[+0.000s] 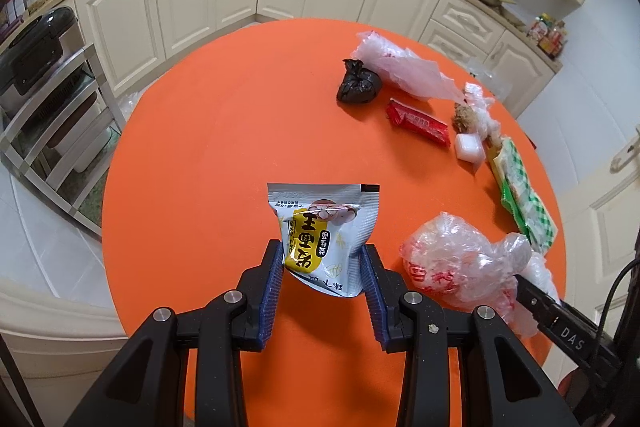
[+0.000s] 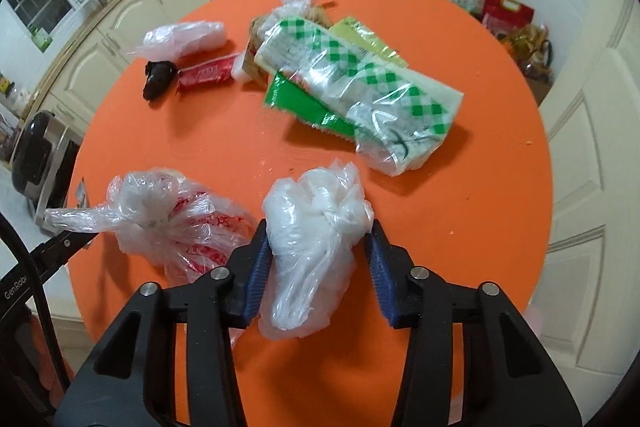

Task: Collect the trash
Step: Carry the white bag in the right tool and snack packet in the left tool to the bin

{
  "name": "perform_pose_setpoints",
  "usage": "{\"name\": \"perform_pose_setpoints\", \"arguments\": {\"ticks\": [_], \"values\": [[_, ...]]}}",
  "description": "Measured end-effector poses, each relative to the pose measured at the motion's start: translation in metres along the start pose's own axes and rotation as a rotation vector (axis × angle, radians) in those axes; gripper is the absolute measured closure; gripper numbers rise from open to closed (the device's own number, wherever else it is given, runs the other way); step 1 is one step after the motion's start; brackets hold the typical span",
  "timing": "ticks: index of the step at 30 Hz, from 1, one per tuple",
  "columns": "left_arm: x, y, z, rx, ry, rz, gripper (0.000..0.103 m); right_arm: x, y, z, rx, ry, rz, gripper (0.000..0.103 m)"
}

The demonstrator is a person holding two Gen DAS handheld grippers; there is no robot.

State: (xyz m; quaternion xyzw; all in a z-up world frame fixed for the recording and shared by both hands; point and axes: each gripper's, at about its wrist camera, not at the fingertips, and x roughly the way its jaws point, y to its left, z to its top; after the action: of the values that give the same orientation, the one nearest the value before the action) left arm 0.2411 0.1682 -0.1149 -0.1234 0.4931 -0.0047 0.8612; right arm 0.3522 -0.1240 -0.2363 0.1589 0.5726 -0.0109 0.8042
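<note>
The left gripper (image 1: 322,259) has its fingers clamped on a silver snack packet (image 1: 326,227). The right gripper (image 2: 316,247) fingers straddle a crumpled white plastic bag (image 2: 316,227) on the orange worktop (image 2: 460,207), the left one touching; a red-printed bag (image 2: 172,223) lies at nine o'clock.

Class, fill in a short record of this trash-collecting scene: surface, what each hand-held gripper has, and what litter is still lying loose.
surface: round orange table
left hand-held gripper: shut on a silver and yellow snack packet
right hand-held gripper: around a crumpled white plastic bag; pads touch its sides, firm grip unclear
loose litter: black knotted bag, red wrapper, green-checked packet, clear bag with red print
</note>
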Motion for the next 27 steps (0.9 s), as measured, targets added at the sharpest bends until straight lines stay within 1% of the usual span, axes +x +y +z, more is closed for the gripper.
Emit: {"name": "perform_pose_setpoints", "arguments": {"ticks": [4, 8, 15, 21, 24, 27], "values": [[-0.003, -0.002, -0.002, 0.007, -0.008, -0.002, 0.068, -0.013, -0.007, -0.002, 0.016, -0.031, -0.026, 0.063], [-0.012, -0.005, -0.004, 0.015, -0.022, -0.009, 0.068, -0.031, -0.013, -0.003, 0.03, -0.072, -0.022, 0.063], [-0.039, -0.017, -0.01, 0.047, -0.086, 0.002, 0.068, -0.07, -0.014, -0.007, 0.011, -0.162, -0.014, 0.062], [-0.065, -0.044, -0.019, 0.095, -0.147, -0.011, 0.068, -0.109, -0.017, -0.014, -0.006, -0.261, -0.003, 0.062], [-0.077, -0.064, -0.026, 0.134, -0.172, -0.027, 0.068, -0.126, -0.023, -0.02, -0.006, -0.298, 0.002, 0.062], [-0.087, -0.087, -0.035, 0.183, -0.188, -0.053, 0.068, -0.145, -0.036, -0.029, 0.006, -0.339, -0.011, 0.062]]}}
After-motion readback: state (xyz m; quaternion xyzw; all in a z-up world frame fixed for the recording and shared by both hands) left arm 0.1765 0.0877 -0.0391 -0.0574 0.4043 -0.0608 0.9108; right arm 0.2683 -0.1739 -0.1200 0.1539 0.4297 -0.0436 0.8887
